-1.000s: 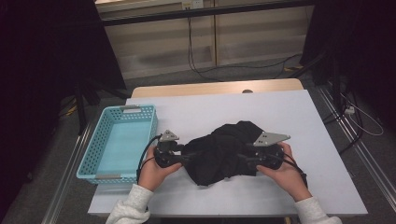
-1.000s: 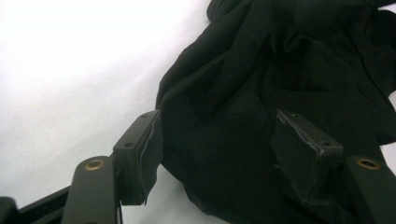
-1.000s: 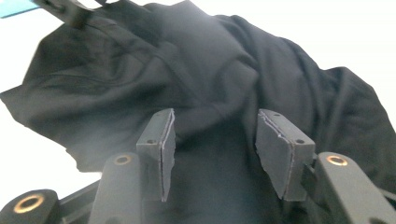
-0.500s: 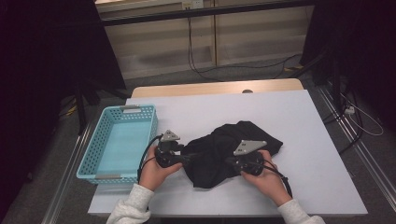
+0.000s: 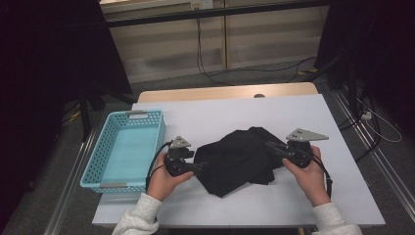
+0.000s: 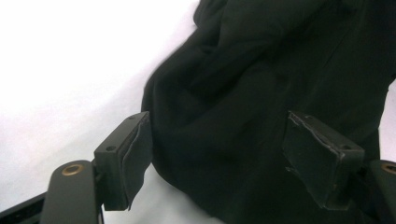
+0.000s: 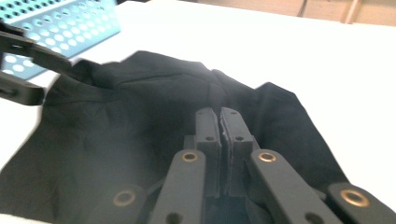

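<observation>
black cloth (image 5: 240, 159) | soft, crumpled heap | left claw (image 6: 219, 158) apart, been opening, straddling folds | right claw (image 7: 219, 140) together

My left tongs (image 5: 203, 167) point right, level and low, jaws apart and just been opening wider. My right tongs (image 5: 269, 145) point left toward them, jaws pressed together. Both forearms come in from below, each hand (image 5: 164, 178) wrapped around its handle.
</observation>
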